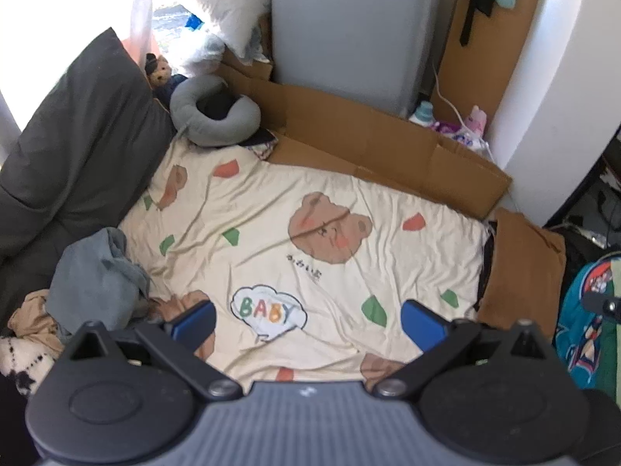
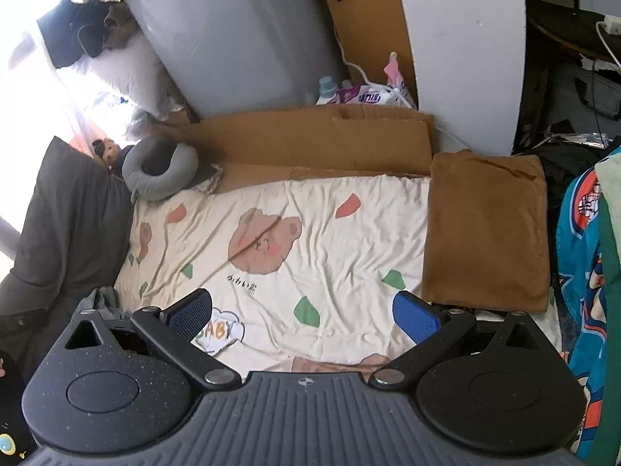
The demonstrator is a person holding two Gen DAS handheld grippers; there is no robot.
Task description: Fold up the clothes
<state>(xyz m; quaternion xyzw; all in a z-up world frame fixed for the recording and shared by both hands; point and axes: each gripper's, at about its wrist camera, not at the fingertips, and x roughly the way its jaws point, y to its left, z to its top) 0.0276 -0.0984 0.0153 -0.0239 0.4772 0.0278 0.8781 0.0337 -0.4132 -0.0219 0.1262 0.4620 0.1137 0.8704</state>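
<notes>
Cream bedding printed with bears and a "BABY" cloud covered the sheet [image 1: 310,202] spread below you in the left wrist view, with flattened cardboard [image 1: 368,139] along its far edge and a grey appliance [image 1: 349,31] behind. Your left gripper [image 1: 308,320] hung above it with its blue pads spread wide, holding nothing. A crumpled pile of clothes [image 1: 93,283], grey-blue over tan, lay at the sheet's left edge beside a dark pillow [image 1: 77,124]. A grey ring cushion [image 1: 213,116] sat at the far corner.

From the right wrist view, your right gripper [image 2: 302,316] was likewise wide apart and empty over the sheet [image 2: 330,233]. A folded brown garment [image 2: 485,229] lay flat on the right, just beyond the right pad.
</notes>
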